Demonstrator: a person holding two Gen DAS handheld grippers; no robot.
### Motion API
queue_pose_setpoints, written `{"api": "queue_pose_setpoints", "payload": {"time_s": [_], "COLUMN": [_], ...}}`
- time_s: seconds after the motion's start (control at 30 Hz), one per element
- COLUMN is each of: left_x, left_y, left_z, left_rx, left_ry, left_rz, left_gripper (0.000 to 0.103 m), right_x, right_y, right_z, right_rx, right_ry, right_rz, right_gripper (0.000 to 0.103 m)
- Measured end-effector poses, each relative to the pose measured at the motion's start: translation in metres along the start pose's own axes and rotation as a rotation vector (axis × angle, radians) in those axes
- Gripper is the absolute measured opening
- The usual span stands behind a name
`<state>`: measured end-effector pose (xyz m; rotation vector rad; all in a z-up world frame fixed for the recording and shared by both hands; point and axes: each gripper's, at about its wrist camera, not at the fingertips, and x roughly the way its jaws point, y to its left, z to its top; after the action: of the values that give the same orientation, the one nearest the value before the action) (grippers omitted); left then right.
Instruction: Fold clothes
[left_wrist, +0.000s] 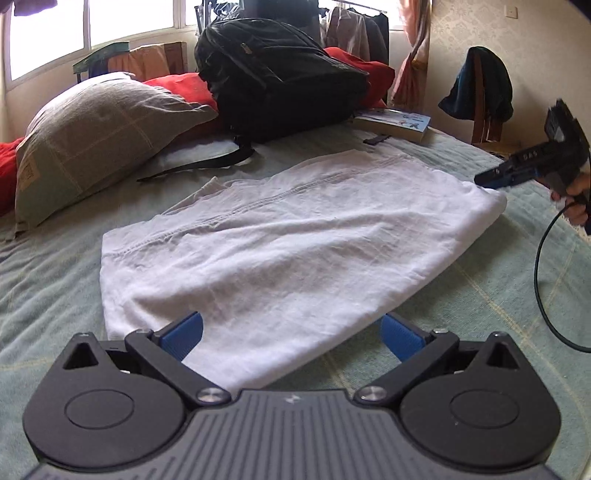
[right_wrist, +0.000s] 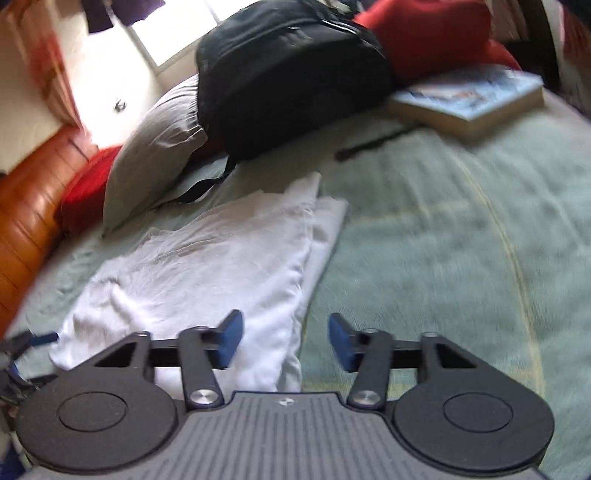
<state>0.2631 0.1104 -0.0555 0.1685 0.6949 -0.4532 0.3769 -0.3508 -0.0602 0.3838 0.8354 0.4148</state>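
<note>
A white garment (left_wrist: 277, 240) lies folded in layers and wrinkled on the green bedspread (left_wrist: 498, 295). My left gripper (left_wrist: 291, 328) is open, its blue pads straddling the garment's near corner just above the cloth. In the right wrist view the same white garment (right_wrist: 207, 258) stretches away to the left. My right gripper (right_wrist: 286, 338) is open over the garment's near edge, one pad above the cloth, the other above the bedspread (right_wrist: 443, 240). From the left wrist view the right gripper (left_wrist: 487, 179), held by a hand (left_wrist: 576, 195), has its tips at the garment's far right corner.
A black backpack (left_wrist: 277, 74) leans on red bedding (left_wrist: 177, 86) behind the garment, its strap trailing onto the bed. A grey pillow (left_wrist: 92, 136) lies at the left and a book (left_wrist: 399, 122) at the back right. A chair draped with dark clothing (left_wrist: 480, 85) stands beyond the bed. A cable (left_wrist: 539, 277) hangs from the right gripper.
</note>
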Motion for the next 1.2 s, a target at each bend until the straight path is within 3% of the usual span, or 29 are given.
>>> {"api": "queue_pose_setpoints", "payload": {"time_s": [0.07, 0.13, 0.23, 0.33, 0.4, 0.57, 0.73, 0.83, 0.93, 1.07, 1.2], "left_x": [-0.004, -0.007, -0.01, -0.011, -0.012, -0.016, -0.024, -0.024, -0.002, 0.035, 0.036], "left_y": [-0.003, -0.006, -0.008, -0.009, -0.008, -0.001, 0.003, 0.005, 0.004, 0.003, 0.009], "left_z": [0.0, -0.001, -0.001, -0.002, -0.002, -0.006, -0.002, 0.011, 0.027, 0.031, -0.005], "left_rx": [0.0, -0.004, -0.02, -0.031, -0.043, -0.065, -0.064, -0.06, -0.075, -0.081, -0.062], "left_ry": [-0.002, -0.003, -0.001, 0.007, 0.014, 0.028, 0.004, -0.036, -0.04, 0.016, 0.123], "left_rz": [0.005, 0.001, -0.005, 0.002, 0.014, 0.016, 0.022, 0.013, 0.02, 0.033, 0.094], "left_gripper": [0.102, 0.102, 0.102, 0.102, 0.102, 0.102, 0.102, 0.102, 0.102, 0.099, 0.1], "right_x": [0.0, -0.001, -0.003, -0.005, -0.01, -0.025, -0.025, -0.009, 0.008, 0.03, 0.057], "right_y": [-0.006, -0.005, -0.003, -0.001, 0.002, 0.008, 0.0, 0.034, 0.067, 0.112, 0.136], "right_z": [-0.008, -0.012, -0.018, -0.021, -0.021, -0.031, -0.034, -0.033, -0.032, -0.031, -0.046], "right_rx": [0.042, 0.04, 0.037, 0.031, 0.023, -0.04, 0.001, -0.105, -0.211, -0.353, -0.467], "right_ry": [0.004, -0.001, -0.007, -0.011, -0.014, 0.013, 0.001, 0.003, 0.005, 0.007, 0.049], "right_rz": [0.027, 0.044, 0.068, 0.068, 0.067, 0.064, -0.024, -0.024, -0.024, -0.023, -0.082], "right_gripper": [0.032, 0.026, 0.025, 0.009, 0.005, 0.004, 0.012, 0.015, 0.026, 0.028, 0.03]}}
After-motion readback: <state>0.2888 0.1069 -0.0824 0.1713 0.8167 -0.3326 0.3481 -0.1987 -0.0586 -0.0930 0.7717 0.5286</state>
